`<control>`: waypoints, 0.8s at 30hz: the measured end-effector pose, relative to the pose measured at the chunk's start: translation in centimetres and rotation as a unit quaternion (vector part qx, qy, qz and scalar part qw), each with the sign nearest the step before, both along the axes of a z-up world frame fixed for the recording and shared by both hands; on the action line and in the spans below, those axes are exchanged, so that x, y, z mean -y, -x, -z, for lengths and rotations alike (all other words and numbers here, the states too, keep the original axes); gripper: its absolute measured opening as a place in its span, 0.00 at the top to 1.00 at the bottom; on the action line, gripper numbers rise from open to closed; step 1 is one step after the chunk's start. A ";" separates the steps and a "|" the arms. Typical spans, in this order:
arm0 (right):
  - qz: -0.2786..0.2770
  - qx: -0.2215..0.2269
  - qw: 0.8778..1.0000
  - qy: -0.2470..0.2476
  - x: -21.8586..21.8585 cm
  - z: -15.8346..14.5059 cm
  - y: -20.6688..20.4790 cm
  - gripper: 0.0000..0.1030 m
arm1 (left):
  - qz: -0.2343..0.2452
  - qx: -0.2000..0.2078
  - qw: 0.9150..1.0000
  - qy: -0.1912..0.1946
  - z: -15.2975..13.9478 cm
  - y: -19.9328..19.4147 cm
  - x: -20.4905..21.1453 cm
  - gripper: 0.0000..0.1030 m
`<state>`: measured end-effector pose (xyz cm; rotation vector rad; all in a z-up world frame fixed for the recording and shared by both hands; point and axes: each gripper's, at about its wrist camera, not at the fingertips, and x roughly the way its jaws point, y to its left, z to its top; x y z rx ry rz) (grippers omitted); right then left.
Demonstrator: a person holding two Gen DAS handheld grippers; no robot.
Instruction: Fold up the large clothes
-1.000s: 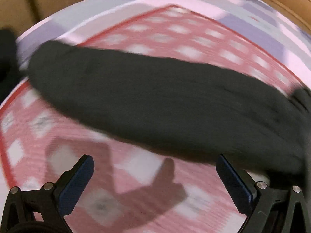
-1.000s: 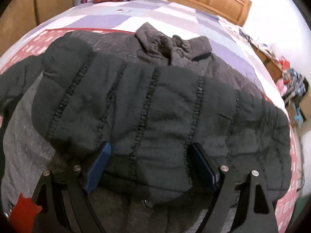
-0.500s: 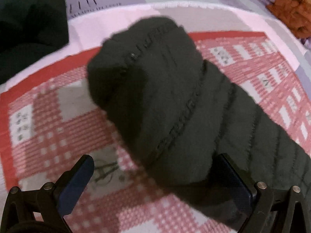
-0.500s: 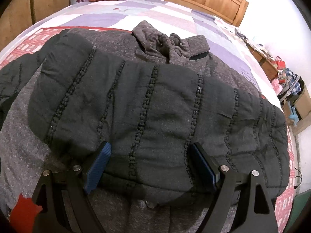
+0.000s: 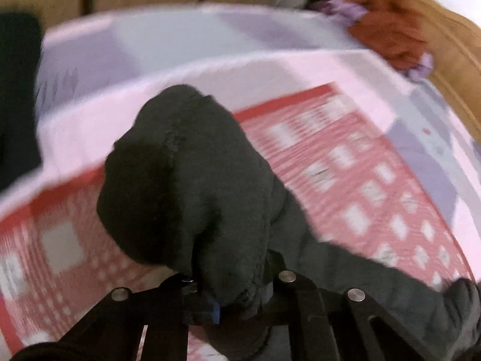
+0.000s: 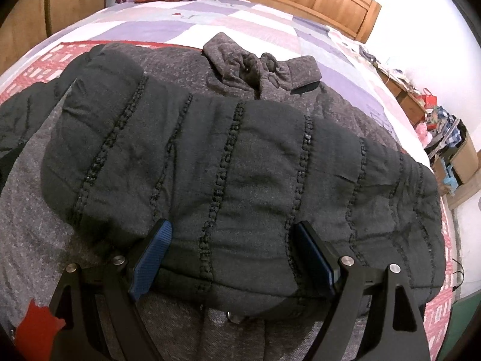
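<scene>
Your left gripper (image 5: 231,300) has its fingers pinched tight on the end of the left sleeve (image 5: 186,180). The cuff sticks up and out past the fingers. The rest of the sleeve trails off to the right of them, down onto the bed (image 5: 345,162). The picture is blurry, so your hand looks to be moving.

I think the step now is to bring this sleeve over onto the coat (image 6: 240,162). Lift it high enough that it does not drag on the bed. Carry it in a smooth sweep, not a jerk. Lay it flat across the body, next to the sleeve that is already folded there. Let go only when the cuff rests on the coat. The sleeve is thick and puffy, so it may spring back. Press it down a little before you open the fingers.

Your right gripper (image 6: 231,249) has its fingers spread wide, holding nothing. The folded right sleeve (image 6: 300,180) lies just past them, reaching out beyond both sides, and you cannot tell if the fingers touch it. The collar (image 6: 258,66) is far ahead of the fingers. Keep this hand low and quiet there. If the coat starts to slide while the left sleeve comes over, use the fingers to hold the folded sleeve down.
</scene>
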<state>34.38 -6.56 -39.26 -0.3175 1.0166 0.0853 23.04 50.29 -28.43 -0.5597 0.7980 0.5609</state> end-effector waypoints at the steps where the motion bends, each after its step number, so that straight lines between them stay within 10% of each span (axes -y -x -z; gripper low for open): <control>1: -0.001 0.000 1.000 0.003 -0.1 0.0 0.0 0.16 | 0.016 0.011 1.000 -0.010 -1.1 -0.8 0.9 0.91; 7: 0.004 -0.003 1.000 0.014 -0.5 -0.4 0.1 0.16 | 0.147 0.080 0.984 -0.061 -9.5 -6.1 9.9 0.91; 12: -0.008 -0.007 0.999 0.030 -0.9 -0.9 0.2 0.16 | 0.267 0.126 0.952 -0.075 -14.3 -10.3 20.7 0.91; 24: -0.033 0.005 0.998 -0.059 2.2 -4.9 4.8 0.16 | 0.432 0.122 0.891 -0.065 -14.9 -15.4 42.6 0.91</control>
